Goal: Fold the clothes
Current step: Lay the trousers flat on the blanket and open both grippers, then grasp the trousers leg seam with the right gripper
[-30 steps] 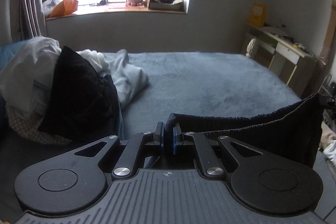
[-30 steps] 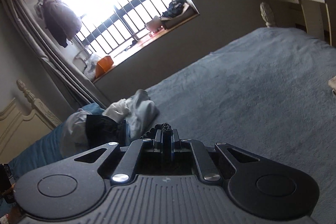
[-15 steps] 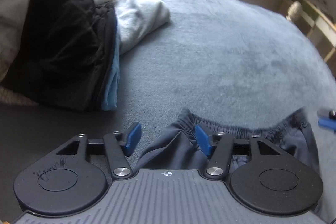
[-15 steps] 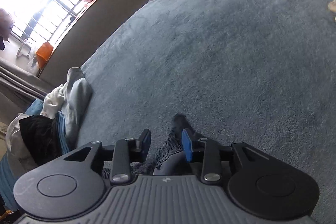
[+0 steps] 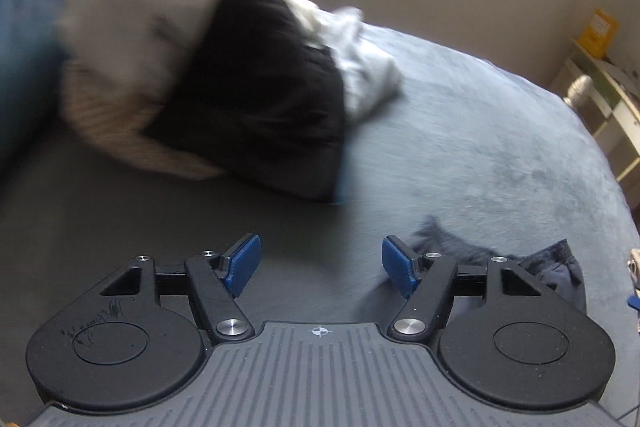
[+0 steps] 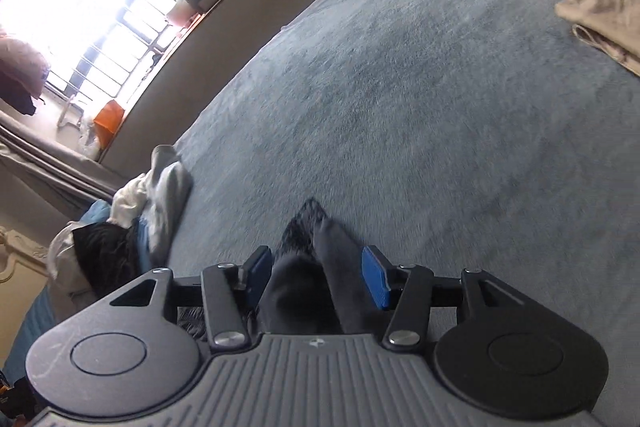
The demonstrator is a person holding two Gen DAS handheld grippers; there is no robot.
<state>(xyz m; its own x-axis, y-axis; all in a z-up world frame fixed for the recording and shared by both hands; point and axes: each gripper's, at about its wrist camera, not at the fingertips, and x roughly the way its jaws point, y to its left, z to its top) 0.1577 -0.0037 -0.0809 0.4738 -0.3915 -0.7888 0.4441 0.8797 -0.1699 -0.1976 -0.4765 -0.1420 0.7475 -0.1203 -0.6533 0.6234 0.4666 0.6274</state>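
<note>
We see the left gripper [image 5: 320, 261] spread with nothing between its fingers, and the dark shorts [image 5: 560, 267] lie on the bed [image 5: 480, 147] just right of it (near the clothes pile [image 5: 240, 75]); the right gripper [image 6: 316, 277], just opening, straddles the shorts unpinched

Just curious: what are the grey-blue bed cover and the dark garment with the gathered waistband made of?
The grey-blue bed cover looks like plush fleece: matte, short fuzzy nap. The dark garment seems a soft knit, perhaps cotton jersey: dull, limp folds, puckered elastic waist.
</note>
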